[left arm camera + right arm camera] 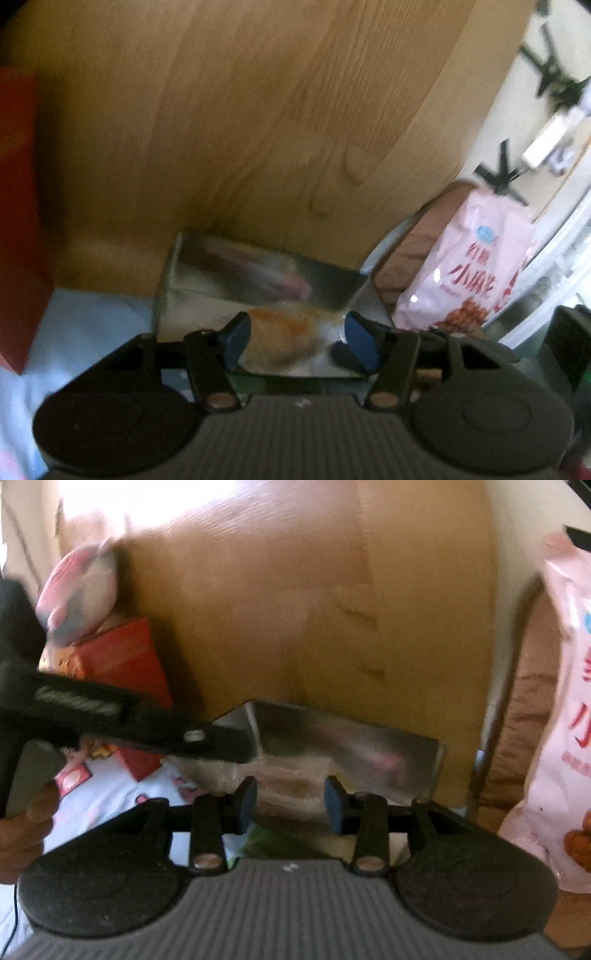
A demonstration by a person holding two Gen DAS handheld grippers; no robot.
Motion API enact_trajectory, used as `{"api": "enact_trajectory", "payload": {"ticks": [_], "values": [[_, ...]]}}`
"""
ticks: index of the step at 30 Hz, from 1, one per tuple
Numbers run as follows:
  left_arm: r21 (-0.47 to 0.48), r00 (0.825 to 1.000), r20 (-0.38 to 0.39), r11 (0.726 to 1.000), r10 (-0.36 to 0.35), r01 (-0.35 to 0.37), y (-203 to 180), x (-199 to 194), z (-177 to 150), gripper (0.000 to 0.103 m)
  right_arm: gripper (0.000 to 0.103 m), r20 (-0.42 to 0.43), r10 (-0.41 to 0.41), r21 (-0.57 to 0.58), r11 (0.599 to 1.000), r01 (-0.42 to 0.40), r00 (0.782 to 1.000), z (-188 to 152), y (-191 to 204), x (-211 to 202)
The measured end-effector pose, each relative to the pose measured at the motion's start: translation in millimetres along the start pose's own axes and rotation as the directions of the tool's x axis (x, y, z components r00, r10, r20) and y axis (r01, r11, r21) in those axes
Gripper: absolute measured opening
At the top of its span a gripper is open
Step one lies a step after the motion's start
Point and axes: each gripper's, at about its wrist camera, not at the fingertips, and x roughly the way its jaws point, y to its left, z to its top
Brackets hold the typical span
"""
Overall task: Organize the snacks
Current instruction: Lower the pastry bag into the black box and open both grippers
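A shiny metal tray (325,284) stands against a wooden board; it also shows in the right wrist view (369,746). A clear-wrapped orange-brown snack (284,336) lies in it, between the blue pads of my open left gripper (299,341). My right gripper (290,805) is open just before the tray, over a brownish wrapped snack (288,786). The left gripper's black arm (147,723) reaches in from the left of the right wrist view. A pink snack bag (469,262) stands right of the tray, also at the right wrist view's edge (561,716).
A red box (125,672) with a pink-and-grey pouch (81,594) on it stands left of the tray. A light printed cloth (122,794) covers the surface. A brown cushion (417,254) sits behind the pink bag. The wooden board (240,129) closes off the back.
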Motion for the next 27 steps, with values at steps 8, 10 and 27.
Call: {"api": "enact_trajectory", "payload": {"ticks": [8,10,27], "values": [[-0.061,0.991,0.02,0.989,0.135,-0.133,37.2,-4.4,-11.3,0.077,0.053,0.086,0.01,0.194,0.981,-0.027,0.996,-29.9,-44.7,-48.5],[-0.078,0.992,-0.029,0.989,0.125,-0.127,39.8,8.0,-17.5,0.077,0.053,0.055,0.023,0.233,0.972,-0.035,0.998,-39.1,-48.0,-41.4],[-0.121,0.991,0.029,0.985,0.131,-0.127,46.1,-35.5,-51.8,0.088,0.06,0.038,0.041,0.293,0.955,-0.05,0.998,-66.0,-46.2,-60.1]]}}
